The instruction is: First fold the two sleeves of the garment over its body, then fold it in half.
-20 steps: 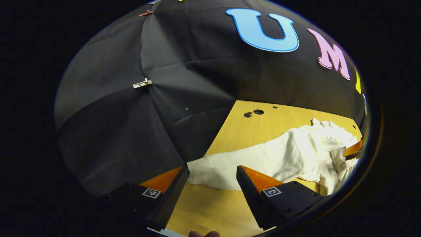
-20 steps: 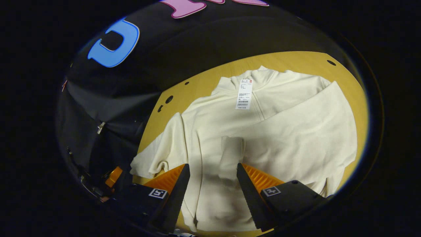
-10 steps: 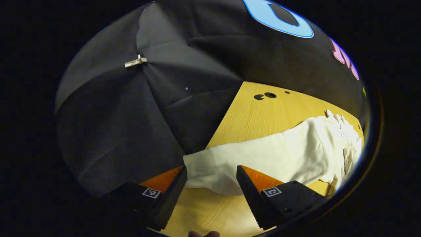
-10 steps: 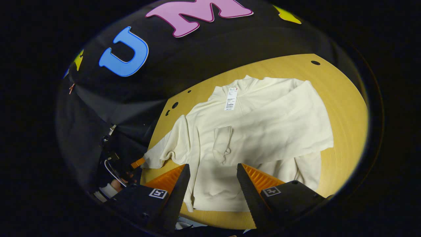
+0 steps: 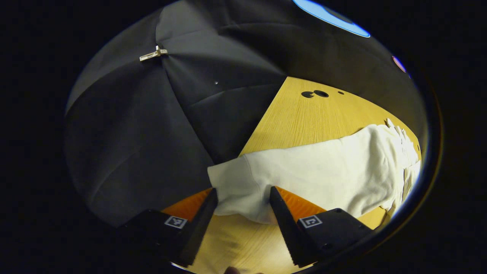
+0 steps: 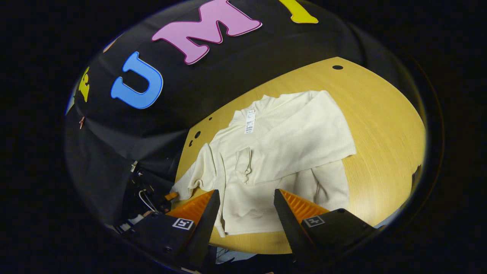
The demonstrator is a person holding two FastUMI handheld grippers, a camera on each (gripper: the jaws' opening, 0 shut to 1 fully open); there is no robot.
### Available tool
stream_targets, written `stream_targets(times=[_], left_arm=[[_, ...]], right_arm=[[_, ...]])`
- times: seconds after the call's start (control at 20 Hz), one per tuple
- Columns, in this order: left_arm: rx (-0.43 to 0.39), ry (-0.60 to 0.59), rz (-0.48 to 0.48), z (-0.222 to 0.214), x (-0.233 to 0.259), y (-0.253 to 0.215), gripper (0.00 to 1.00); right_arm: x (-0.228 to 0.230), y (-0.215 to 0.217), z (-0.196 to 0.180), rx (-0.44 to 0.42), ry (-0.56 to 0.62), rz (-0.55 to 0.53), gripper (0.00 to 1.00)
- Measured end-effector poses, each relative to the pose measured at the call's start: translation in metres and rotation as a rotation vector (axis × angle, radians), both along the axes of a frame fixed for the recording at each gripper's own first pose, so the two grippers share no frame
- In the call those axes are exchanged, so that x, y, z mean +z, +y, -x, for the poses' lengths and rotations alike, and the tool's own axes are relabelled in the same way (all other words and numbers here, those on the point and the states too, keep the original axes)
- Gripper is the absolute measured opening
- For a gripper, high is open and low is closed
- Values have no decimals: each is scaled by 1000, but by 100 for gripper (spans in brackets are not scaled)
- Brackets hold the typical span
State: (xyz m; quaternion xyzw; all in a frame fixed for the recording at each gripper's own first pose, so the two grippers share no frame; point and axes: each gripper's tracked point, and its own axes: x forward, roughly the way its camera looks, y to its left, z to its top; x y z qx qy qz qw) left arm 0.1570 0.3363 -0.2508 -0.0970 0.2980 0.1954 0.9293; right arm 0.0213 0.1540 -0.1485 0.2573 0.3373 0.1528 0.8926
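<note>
the cream garment (image 6: 274, 152) lies flat on the wooden surface (image 6: 380, 114), collar toward the booth wall, a white paper tag (image 6: 249, 121) resting near the neck. its fabric looks soft and thick, with a ribbed hem at the near edge. one sleeve (image 6: 304, 137) is folded across the body as a broad slanted panel; the other sleeve (image 6: 196, 175) stretches out sideways toward the surface's edge.

in the left gripper view that outstretched sleeve (image 5: 315, 171) runs as a long pale band, and its cuff end sits between the spread fingers of the left tongs (image 5: 241, 203); whether the fingers touch the cloth cannot be told.

the right tongs (image 6: 245, 207) are spread wide and hang above the hem, holding nothing. the left gripper (image 6: 169, 196) shows small at the sleeve's end.

the surface is smooth, light-grained wood with round holes (image 5: 315, 93) near its far edge. a pale clip (image 5: 153, 54) pins the black cloth wall.
</note>
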Motion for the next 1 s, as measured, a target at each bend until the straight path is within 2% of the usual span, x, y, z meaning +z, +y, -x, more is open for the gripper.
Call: stream_targets(times=[0.1,0.15,0.35,0.4,0.55,0.7,0.9,1.0], left_arm=[[-23,-8,1,-2,0,-4,72],[-42,-1,-6,-5,0,-8,69],[-78,57,-59,-11,4,-15,28],[-76,71,-65,-11,4,-14,23],[-78,93,-80,-11,8,-19,14],[-88,61,-61,-10,15,-31,9],[-67,4,-65,-6,37,-48,8],[-90,-30,-68,-5,50,-64,8]], right_arm=[[-1,-1,7,7,0,2,88],[-3,-2,11,5,6,-4,88],[-12,-8,23,8,26,0,88],[-13,-11,24,10,27,7,88],[-15,-19,27,6,29,9,88],[-17,-31,26,-4,38,8,88],[-21,-41,22,-5,51,7,88],[-19,-44,20,-3,50,2,88]])
